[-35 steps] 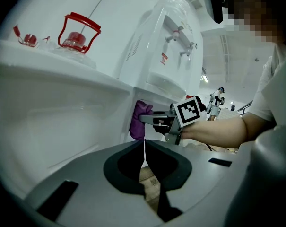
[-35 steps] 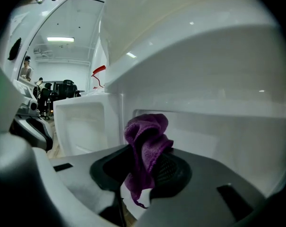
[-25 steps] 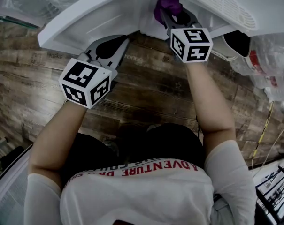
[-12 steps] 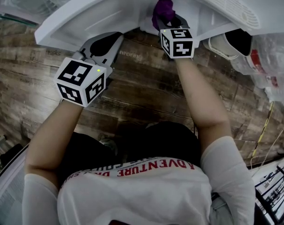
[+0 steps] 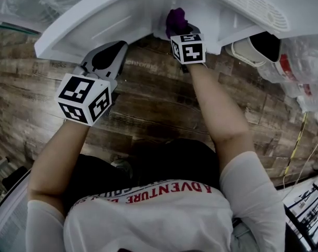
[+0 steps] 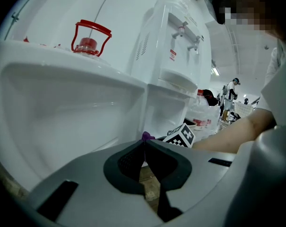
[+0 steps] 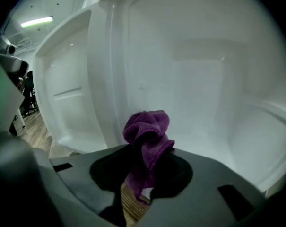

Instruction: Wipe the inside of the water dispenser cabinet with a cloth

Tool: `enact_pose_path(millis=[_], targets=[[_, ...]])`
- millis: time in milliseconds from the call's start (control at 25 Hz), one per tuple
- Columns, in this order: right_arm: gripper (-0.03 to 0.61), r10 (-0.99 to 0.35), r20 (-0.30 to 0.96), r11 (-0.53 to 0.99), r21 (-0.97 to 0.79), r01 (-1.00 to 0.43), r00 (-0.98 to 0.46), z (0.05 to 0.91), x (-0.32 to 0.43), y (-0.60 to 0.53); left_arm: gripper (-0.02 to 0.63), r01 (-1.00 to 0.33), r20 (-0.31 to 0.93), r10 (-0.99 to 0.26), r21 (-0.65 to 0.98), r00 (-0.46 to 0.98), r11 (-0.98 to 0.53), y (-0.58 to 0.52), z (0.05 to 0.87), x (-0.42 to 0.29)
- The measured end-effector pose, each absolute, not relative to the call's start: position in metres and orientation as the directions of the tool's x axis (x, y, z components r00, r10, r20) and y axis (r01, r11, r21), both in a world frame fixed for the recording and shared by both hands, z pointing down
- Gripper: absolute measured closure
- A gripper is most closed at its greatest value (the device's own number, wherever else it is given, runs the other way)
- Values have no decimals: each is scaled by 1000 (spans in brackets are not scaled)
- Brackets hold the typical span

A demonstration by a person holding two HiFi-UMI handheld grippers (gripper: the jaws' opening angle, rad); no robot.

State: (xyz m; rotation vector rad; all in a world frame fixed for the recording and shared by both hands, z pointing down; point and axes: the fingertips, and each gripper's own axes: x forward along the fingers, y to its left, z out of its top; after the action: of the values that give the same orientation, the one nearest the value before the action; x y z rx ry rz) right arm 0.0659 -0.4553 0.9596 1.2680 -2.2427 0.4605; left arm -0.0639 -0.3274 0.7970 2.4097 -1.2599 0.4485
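The white water dispenser (image 5: pixel 243 4) stands at the top of the head view, with its cabinet door (image 5: pixel 90 22) swung open to the left. My right gripper (image 5: pixel 181 30) reaches into the cabinet opening, shut on a bunched purple cloth (image 5: pixel 176 19). In the right gripper view the cloth (image 7: pixel 147 136) sticks up from the right gripper (image 7: pixel 145 152) in front of the white inner wall (image 7: pixel 204 79). My left gripper (image 5: pixel 114 49) hovers just below the open door, shut and holding nothing. The left gripper (image 6: pixel 143 145) faces the door's inner face (image 6: pixel 62 112).
Wooden plank floor (image 5: pixel 148 104) lies below the dispenser. Clear plastic bags (image 5: pixel 300 62) and a white container (image 5: pixel 253 49) crowd the right side, and a yellow cable (image 5: pixel 295 146) runs down the floor. A red bottle handle (image 6: pixel 91 37) shows above the door. A person (image 6: pixel 232 91) stands far off.
My right gripper has moved left and deeper into the cabinet, carrying the cloth. The left gripper has drifted a little left and up along the door.
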Motion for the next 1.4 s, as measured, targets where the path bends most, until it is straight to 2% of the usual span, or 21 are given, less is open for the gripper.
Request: enact_pose_path(millis=[400,720,1400], targets=[[460,-699,611,423,-66,-904,-371,974,85,-460,584,-842,460,-714,170,527,-512,-328,800,-69],[460,-734,612,272,-133,-953,-295,980,141,-456,584,-848,465,-718,170,518,-501,-332,803,-72],[459,-747,643,101,-143,-985,-170,985,233,-435,584,-800,485,-655,181,579,-572,-333,818,-31]])
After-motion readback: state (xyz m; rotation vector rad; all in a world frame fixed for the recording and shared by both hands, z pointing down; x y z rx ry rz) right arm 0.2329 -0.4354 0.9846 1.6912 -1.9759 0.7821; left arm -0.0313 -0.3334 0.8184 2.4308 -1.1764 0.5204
